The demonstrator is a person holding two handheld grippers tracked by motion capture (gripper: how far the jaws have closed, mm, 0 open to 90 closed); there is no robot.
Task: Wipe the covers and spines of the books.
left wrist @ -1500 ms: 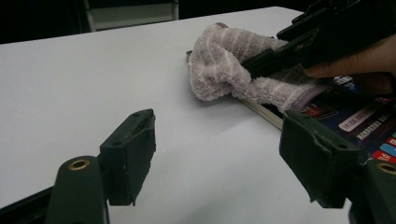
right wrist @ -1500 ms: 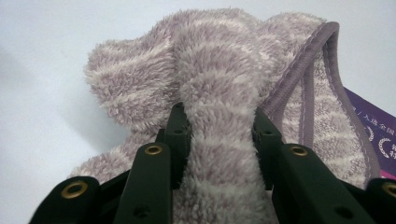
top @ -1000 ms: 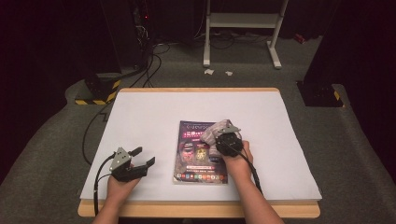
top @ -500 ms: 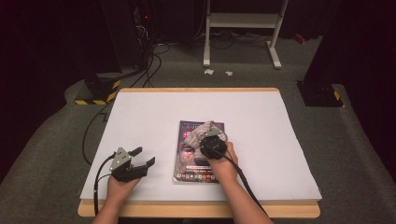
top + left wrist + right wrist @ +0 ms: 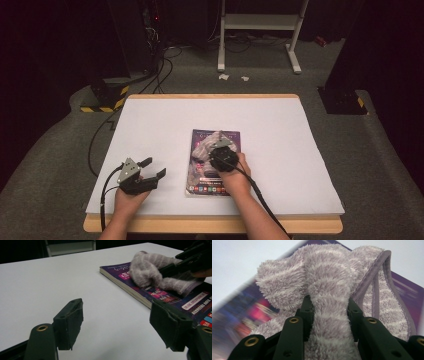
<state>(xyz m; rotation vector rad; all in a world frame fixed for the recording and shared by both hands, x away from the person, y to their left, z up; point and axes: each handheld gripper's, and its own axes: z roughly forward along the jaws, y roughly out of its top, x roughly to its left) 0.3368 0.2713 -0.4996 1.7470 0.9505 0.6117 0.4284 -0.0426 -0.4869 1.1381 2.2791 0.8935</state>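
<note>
Right tool (image 5: 218,145) is clamped on the fuzzy cloth (image 5: 329,290), pressing it onto the magazine (image 5: 200,182) mid-counter (image 5: 300,150). Left tool (image 5: 150,168) idles to the left, jaws apart, empty. Nothing pins that magazine, so a hard swipe could drag it or crumple the cover.

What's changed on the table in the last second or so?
The right hand-held gripper, shut on the grey cloth, slid it leftward across the magazine cover. The magazine kept its place on the white table, and the left hand-held gripper stayed open and empty.
</note>
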